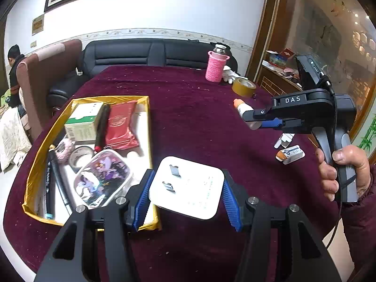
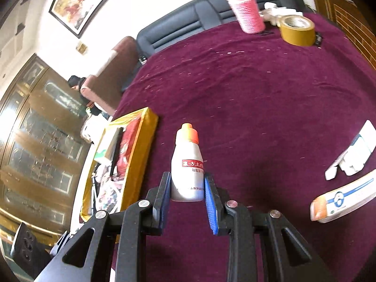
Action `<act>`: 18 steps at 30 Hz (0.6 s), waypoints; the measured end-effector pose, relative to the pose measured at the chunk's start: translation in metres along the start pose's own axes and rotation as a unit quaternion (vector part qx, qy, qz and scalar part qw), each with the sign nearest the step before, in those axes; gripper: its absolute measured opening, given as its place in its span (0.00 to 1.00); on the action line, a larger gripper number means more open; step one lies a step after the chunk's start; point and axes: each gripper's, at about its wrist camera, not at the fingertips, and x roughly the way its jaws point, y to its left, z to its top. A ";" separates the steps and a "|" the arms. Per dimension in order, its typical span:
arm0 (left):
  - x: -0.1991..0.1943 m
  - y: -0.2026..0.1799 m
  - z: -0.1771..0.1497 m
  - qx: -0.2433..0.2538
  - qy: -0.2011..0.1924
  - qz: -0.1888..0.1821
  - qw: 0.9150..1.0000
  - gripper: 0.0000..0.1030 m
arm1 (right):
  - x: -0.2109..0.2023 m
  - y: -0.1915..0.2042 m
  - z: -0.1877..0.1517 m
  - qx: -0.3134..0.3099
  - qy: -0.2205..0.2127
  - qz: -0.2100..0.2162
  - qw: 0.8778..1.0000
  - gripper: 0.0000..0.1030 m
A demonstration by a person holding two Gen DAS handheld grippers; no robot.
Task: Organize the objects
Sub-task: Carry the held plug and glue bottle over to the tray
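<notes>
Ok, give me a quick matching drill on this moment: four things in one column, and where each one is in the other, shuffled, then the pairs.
Things:
1. white plug adapter
2. white bottle with orange cap
3. red packet
4. roll of tan tape

Places:
A. lying inside the gold-edged tray
B. on the maroon cloth near the pink-sleeved flask
C. between the fingers of the left gripper
D. between the fingers of the right gripper

Pairs: 1-C, 2-D, 3-A, 4-B
</notes>
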 end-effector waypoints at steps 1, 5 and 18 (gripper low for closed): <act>-0.001 0.003 -0.001 -0.002 0.000 0.002 1.000 0.53 | 0.002 0.003 0.000 -0.002 0.001 0.002 1.000 0.29; -0.004 0.022 -0.004 -0.016 0.001 0.013 1.000 0.53 | 0.013 0.026 -0.003 -0.021 0.009 0.009 1.000 0.29; -0.011 0.118 -0.005 -0.080 0.001 0.102 0.992 0.53 | 0.067 0.107 -0.019 -0.084 0.057 0.061 0.993 0.29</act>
